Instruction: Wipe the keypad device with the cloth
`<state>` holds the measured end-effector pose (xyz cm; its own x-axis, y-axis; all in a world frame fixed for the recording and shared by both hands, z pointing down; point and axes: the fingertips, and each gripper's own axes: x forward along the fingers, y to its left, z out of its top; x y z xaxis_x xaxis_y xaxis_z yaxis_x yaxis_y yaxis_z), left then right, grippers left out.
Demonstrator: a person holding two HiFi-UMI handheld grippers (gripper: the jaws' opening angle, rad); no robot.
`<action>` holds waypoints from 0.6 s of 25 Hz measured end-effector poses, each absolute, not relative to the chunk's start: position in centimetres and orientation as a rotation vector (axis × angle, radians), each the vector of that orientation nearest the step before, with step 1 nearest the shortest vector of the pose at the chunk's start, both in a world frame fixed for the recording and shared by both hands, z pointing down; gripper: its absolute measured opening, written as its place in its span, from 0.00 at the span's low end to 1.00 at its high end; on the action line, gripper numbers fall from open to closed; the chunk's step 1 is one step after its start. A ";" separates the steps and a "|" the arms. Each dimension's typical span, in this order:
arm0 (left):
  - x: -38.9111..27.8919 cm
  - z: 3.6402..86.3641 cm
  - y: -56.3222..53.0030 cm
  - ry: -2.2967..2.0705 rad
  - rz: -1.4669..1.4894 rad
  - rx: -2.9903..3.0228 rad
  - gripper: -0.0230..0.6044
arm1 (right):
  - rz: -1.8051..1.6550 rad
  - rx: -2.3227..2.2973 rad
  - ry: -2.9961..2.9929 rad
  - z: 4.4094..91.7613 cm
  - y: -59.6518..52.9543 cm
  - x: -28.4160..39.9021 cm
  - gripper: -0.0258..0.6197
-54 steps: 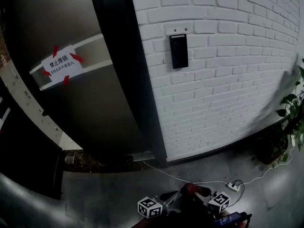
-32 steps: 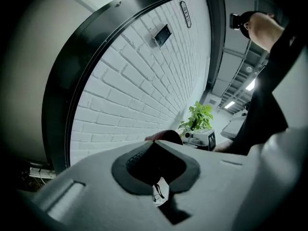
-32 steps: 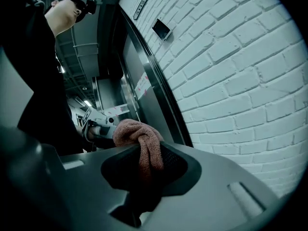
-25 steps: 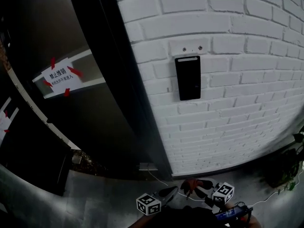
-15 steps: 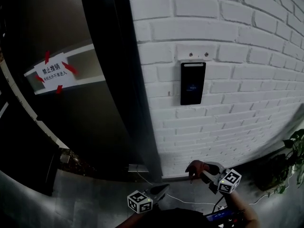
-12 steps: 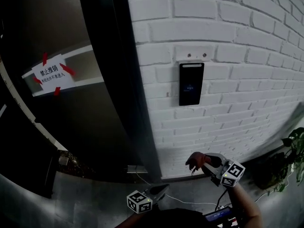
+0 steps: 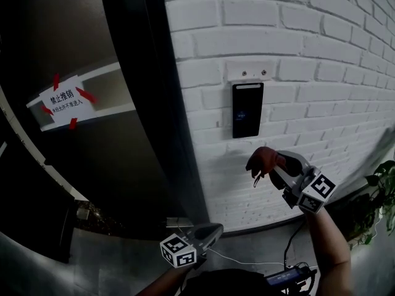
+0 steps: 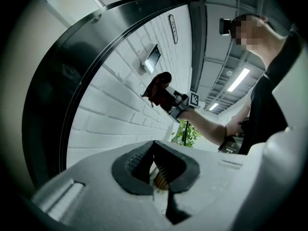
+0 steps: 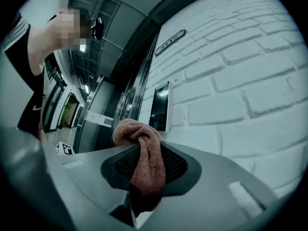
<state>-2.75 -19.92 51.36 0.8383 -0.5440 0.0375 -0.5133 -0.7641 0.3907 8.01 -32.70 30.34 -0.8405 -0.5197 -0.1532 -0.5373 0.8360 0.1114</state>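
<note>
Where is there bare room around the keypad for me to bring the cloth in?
Bare brick wall lies right of the keypad and below it, down to the cloth held in the right gripper; that is the open way in. Left is tighter: the dark door frame stands near. A small plate sits just above.

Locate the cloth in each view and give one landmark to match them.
Head view: cloth right of centre, clamped in the right gripper, just below the keypad device.
Left gripper view: upper centre, at the right gripper's tip, lower than the keypad device.
Right gripper view: centre, draped between the jaws.
Shared landmark: the keypad device on the white brick wall, also at.
</note>
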 end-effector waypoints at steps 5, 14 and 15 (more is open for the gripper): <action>-2.1 50.7 -20.5 -0.777 -0.132 2.639 0.04 | 0.631 -1.006 2.758 20.9 -33.5 8.0 0.18; -0.8 53.7 -18.7 -0.726 -0.100 2.581 0.04 | 1.474 -1.305 2.526 10.7 -35.8 5.9 0.18; -1.1 53.7 -18.6 -0.733 -0.103 2.576 0.04 | 1.489 -1.329 2.516 10.5 -36.3 5.6 0.18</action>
<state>-1.09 -18.64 53.70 0.8552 -0.5157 0.0517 -0.4814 -0.7534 0.4479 5.60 -36.27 10.48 -0.6554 -0.6802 -0.3283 -0.6152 0.2286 0.7545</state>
